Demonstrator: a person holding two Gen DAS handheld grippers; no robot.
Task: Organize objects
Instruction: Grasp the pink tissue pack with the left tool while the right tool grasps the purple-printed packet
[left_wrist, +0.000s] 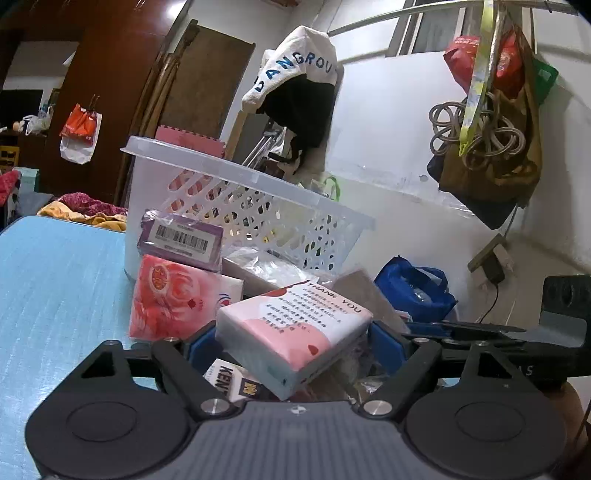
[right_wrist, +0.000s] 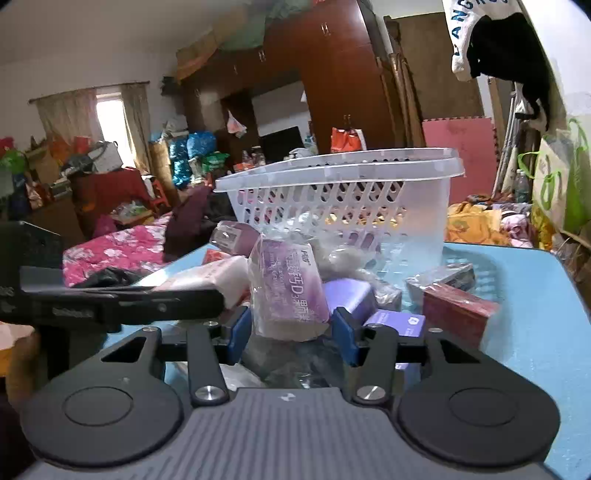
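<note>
Left claw (left_wrist: 293, 341) pinches a tilted pink-and-white tissue pack (left_wrist: 295, 332); right claw (right_wrist: 291, 328) brackets a plastic-wrapped purple box (right_wrist: 286, 288) near the white perforated basket (right_wrist: 340, 184). Contact unclear; either could slip onto the blue tabletop (right_wrist: 535, 314).

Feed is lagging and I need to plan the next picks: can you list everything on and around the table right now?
Basket: one, clear white, back of table, a few items inside.
Tissue pack: one, pink and white, between the left pads.
Red floral pack: one, left of it, on the table.
Barcode box: one, purple, on the floral pack.
Purple wrapped box: one, between the right pads.
Red box: one, right side of table.
Table: one, light blue.
Blue bag: one, beyond the table.
Left gripper: black, blue pads, on the tissue pack.
Right gripper: same, on the purple box.
</note>
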